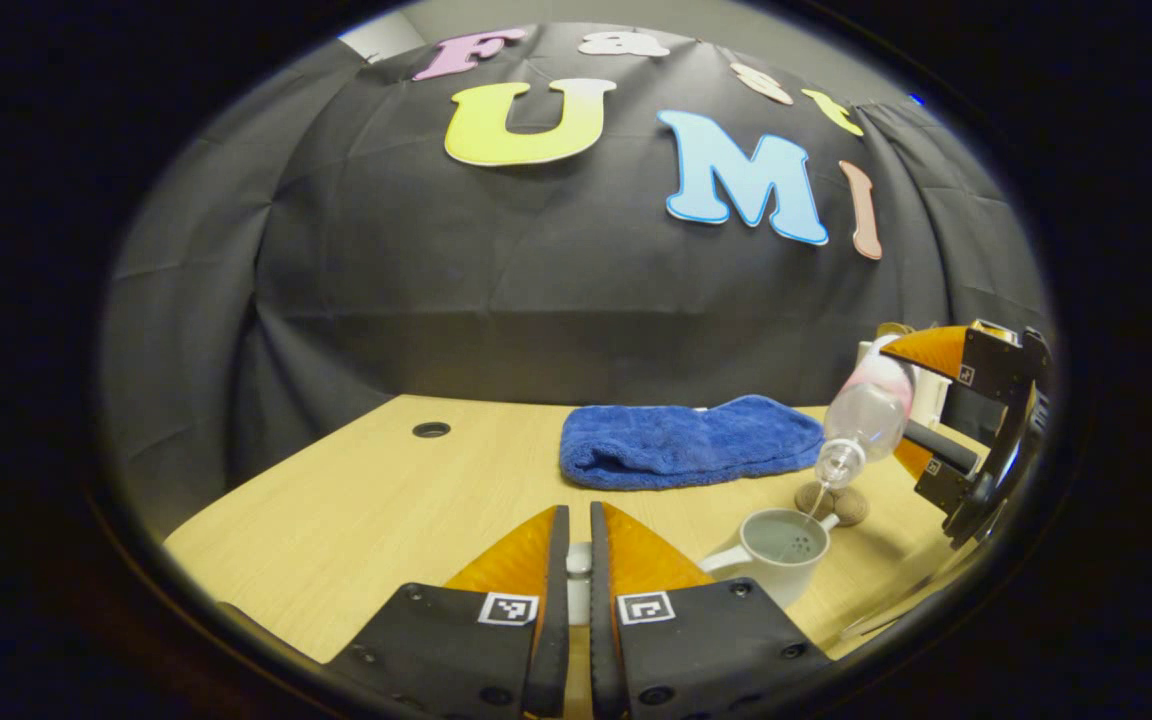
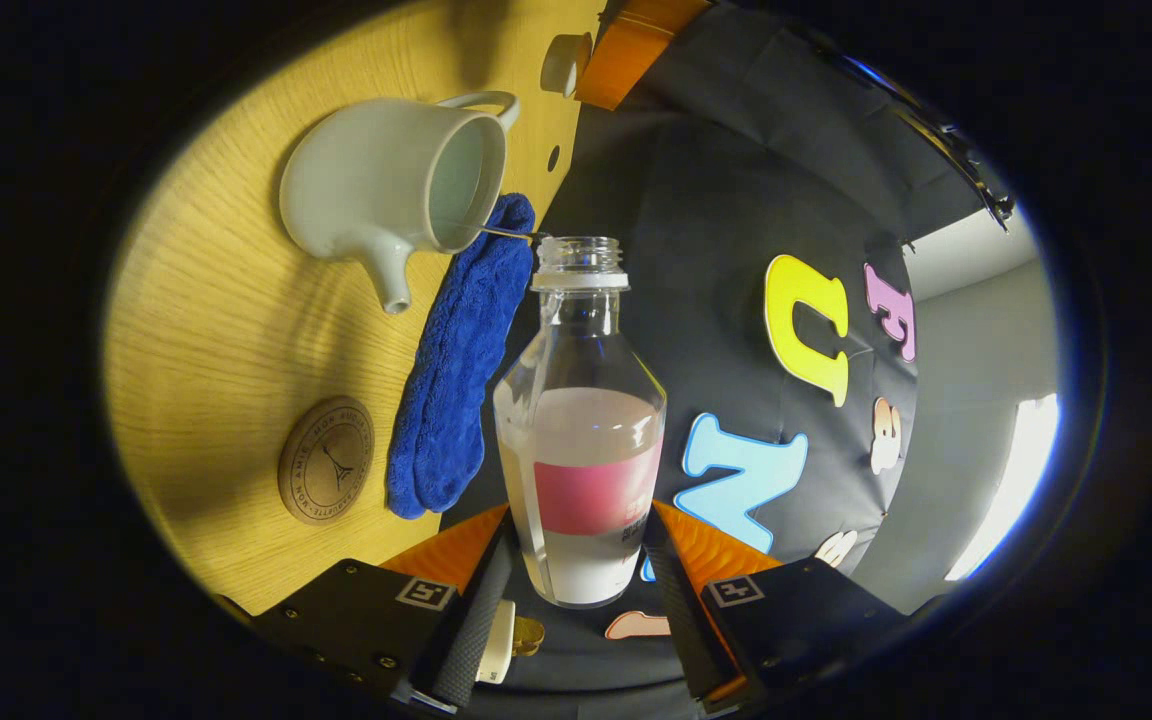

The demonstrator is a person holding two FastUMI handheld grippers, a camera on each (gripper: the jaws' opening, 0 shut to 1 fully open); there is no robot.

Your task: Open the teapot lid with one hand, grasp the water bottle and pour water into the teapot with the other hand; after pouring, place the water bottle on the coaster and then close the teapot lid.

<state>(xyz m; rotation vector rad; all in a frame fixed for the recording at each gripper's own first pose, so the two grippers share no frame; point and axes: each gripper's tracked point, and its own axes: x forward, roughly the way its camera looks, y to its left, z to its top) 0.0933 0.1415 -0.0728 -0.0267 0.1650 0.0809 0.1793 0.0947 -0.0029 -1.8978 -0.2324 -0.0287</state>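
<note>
Clamped the lid (image 1: 579, 560) between near-shut left gripper (image 1: 579, 535) fingers, clear of the open teapot (image 1: 784, 548), while right gripper (image 2: 576, 560) squeezed the tilted water bottle (image 2: 581, 420), pouring; coaster (image 1: 833, 500) waited beyond.

left gripper view low over table (image 1: 356, 520); right gripper view rolled sideways; both share teapot (image 1: 781, 550).

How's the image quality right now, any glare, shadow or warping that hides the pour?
Left gripper view: even light, sharp, table edge bowed by fisheye; stream into the teapot faint. Right gripper view: scene rolled sideways, bright glare at a wall patch, bottle sharp, the stream thin but visible.
</note>
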